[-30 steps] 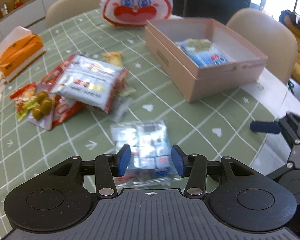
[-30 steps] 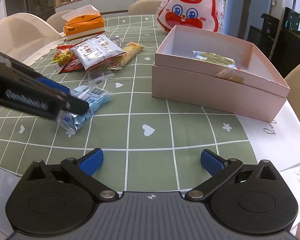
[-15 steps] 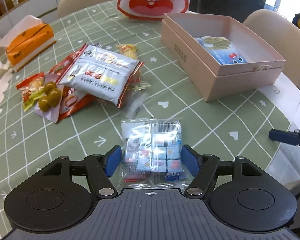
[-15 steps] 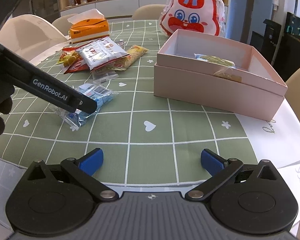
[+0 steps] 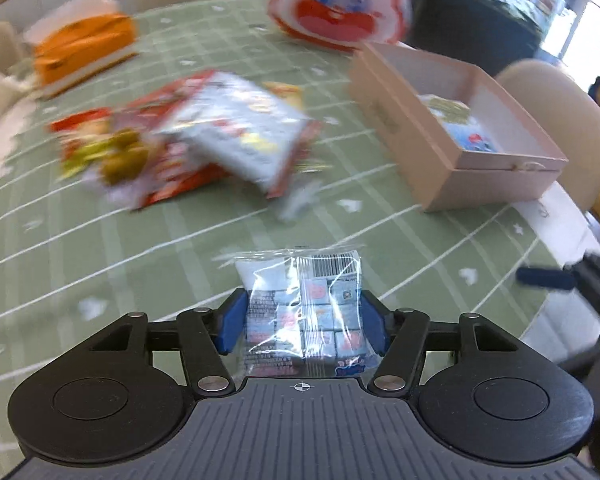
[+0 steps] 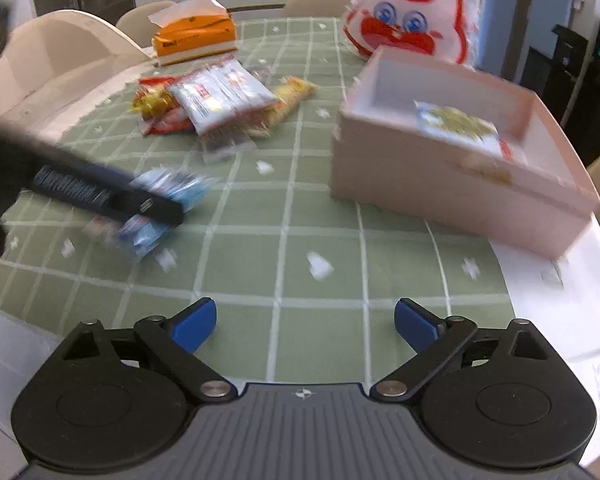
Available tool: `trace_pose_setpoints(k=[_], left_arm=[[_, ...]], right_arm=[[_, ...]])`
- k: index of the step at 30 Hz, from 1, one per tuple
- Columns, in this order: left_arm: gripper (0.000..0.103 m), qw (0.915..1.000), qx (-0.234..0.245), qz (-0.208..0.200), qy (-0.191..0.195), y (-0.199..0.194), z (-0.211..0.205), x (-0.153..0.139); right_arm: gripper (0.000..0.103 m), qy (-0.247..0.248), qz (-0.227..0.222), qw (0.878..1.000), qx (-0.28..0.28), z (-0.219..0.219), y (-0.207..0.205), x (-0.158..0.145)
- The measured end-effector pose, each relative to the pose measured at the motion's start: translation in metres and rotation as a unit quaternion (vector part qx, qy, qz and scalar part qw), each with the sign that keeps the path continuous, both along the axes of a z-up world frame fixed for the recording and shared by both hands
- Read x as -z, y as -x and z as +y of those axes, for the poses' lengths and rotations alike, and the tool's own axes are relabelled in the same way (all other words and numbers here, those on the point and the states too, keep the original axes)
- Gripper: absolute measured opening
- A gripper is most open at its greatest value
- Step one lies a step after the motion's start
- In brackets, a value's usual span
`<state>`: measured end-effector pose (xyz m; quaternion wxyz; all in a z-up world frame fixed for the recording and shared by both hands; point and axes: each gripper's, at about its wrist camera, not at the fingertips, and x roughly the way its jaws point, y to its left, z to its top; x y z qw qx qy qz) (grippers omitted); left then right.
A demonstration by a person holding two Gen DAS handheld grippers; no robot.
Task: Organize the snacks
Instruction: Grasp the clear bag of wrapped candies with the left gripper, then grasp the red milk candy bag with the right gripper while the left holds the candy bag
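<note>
Each camera sits on a gripper and looks forward and down over its two blue fingers. The left one is low, close above the green checked tablecloth (image 5: 148,248). The right one looks across from the table's near edge. Both see the open pink cardboard box (image 5: 452,168) (image 6: 460,196) and the orange tissue box (image 5: 84,48) (image 6: 196,36).

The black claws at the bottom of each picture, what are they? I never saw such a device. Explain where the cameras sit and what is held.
They are handheld tools, one in each hand of a person, each with a camera looking along its fingers. One picture is from the left claw, the other from the right claw. On the green table lie a snack pile and a pink box. The left claw grips a candy bag; the right claw's jaws are closing, empty.
</note>
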<state>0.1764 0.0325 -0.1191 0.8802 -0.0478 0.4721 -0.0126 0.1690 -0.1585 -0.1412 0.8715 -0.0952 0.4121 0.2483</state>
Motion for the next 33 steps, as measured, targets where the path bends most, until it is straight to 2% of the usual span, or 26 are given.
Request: trace_pose_setpoints(k=[5, 8, 9, 11, 14, 18, 20, 23, 27, 30, 31, 32, 33], left_arm=[[0.065, 0.9961, -0.088, -0.002, 0.01, 0.033, 0.06, -0.014], [0.065, 0.9916, -0.128, 0.001, 0.019, 0.051, 0.096, -0.018], [0.065, 0.9915, -0.129, -0.001, 0.019, 0.056, 0.106, -0.02], [0.065, 0.9913, -0.129, -0.005, 0.027, 0.065, 0.121, -0.022], [0.065, 0.9909, -0.123, -0.013, 0.052, 0.073, 0.14, -0.021], [0.065, 0.9911, -0.109, -0.021, 0.074, 0.084, 0.154, -0.021], [0.065, 0.9921, -0.097, -0.022, 0.077, 0.09, 0.157, -0.023], [0.065, 0.9918, -0.089, -0.025, 0.087, 0.102, 0.162, -0.025], [0.065, 0.9911, -0.083, -0.022, 0.102, 0.111, 0.169, -0.023], [0.065, 0.9904, -0.079, -0.016, 0.112, 0.115, 0.174, -0.02], [0.065, 0.9901, -0.078, -0.014, 0.116, 0.115, 0.175, -0.019], [0.065, 0.9898, -0.077, -0.013, 0.119, 0.115, 0.176, -0.018], [0.065, 0.9897, -0.075, -0.013, 0.121, 0.114, 0.177, -0.017]], right_arm=[[0.096, -0.015, -0.034, 0.999, -0.028, 0.049, -0.009, -0.028], [0.089, -0.017, -0.052, 0.997, -0.049, 0.096, -0.023, -0.046], [0.081, -0.009, -0.055, 0.997, -0.052, 0.116, -0.031, -0.05], [0.075, -0.01, -0.046, 0.998, -0.051, 0.153, -0.053, -0.056], [0.075, -0.036, -0.024, 0.998, -0.05, 0.207, -0.089, -0.06], [0.075, -0.046, 0.021, 0.998, -0.045, 0.273, -0.133, -0.048], [0.075, -0.039, 0.038, 0.997, -0.046, 0.301, -0.151, -0.037], [0.075, -0.005, 0.035, 0.999, -0.032, 0.332, -0.166, -0.02], [0.076, 0.034, 0.039, 0.998, -0.019, 0.351, -0.177, 0.0], [0.075, 0.028, 0.039, 0.999, -0.007, 0.347, -0.174, 0.0], [0.072, 0.027, 0.042, 0.999, -0.003, 0.346, -0.171, -0.001], [0.06, 0.026, 0.045, 0.999, -0.001, 0.344, -0.168, -0.002], [0.059, 0.023, 0.051, 0.998, -0.005, 0.343, -0.163, -0.004]])
